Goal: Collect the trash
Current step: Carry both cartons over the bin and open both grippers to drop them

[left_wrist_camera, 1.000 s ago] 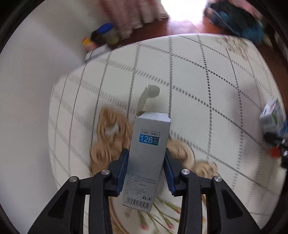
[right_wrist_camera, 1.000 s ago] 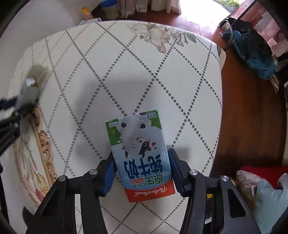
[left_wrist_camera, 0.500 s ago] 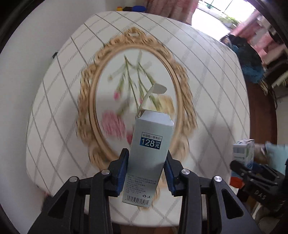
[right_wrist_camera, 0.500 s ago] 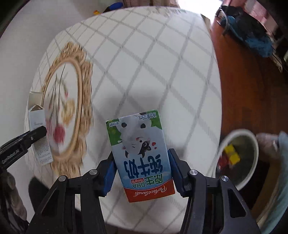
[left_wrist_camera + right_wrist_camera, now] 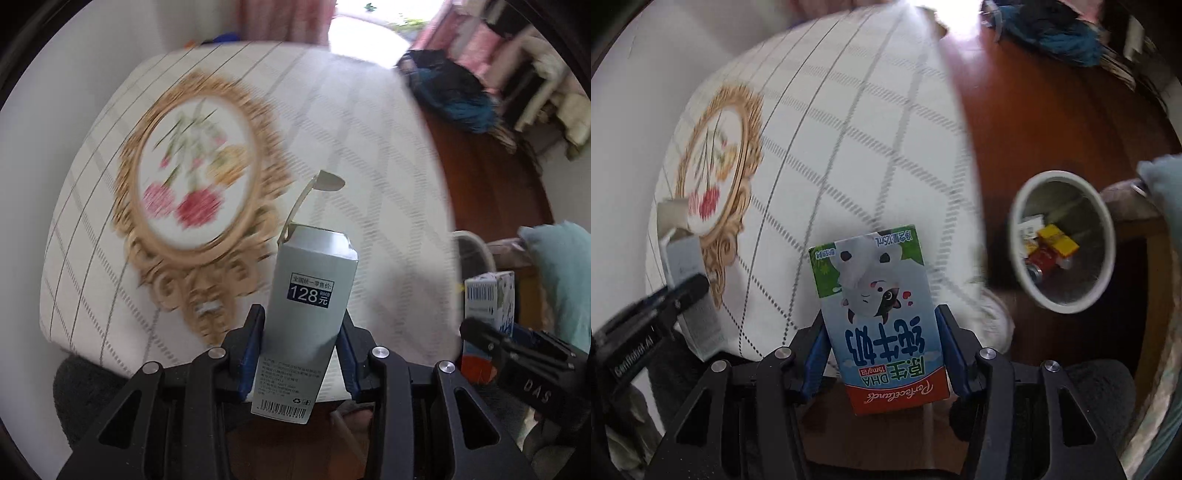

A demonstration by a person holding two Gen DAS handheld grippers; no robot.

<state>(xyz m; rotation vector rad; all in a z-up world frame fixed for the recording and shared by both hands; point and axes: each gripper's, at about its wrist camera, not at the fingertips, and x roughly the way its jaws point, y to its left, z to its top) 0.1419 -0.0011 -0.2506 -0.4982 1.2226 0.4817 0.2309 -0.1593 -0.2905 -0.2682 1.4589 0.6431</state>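
Observation:
My left gripper (image 5: 301, 325) is shut on a tall grey carton (image 5: 310, 295) with a "128" price label and an open top flap, held above the near edge of the table. My right gripper (image 5: 882, 325) is shut on a milk carton (image 5: 879, 306) printed with a cow, held upside down. A white trash bin (image 5: 1063, 243) stands on the floor to the right of the table, with red and yellow trash inside. The right gripper and milk carton (image 5: 487, 306) also show at the right of the left wrist view; the grey carton (image 5: 689, 280) shows at the left of the right wrist view.
The table (image 5: 369, 147) has a white checked cloth with a gold-framed flower print (image 5: 195, 177). Brown wood floor (image 5: 1052, 122) lies to the right. A dark blue bag (image 5: 450, 96) lies on the floor at the back. A light blue cushion (image 5: 561, 280) is at the far right.
Both grippers have pulled back from the table and swung to the right with their cartons. The trash bin is now larger and closer in the right wrist view.

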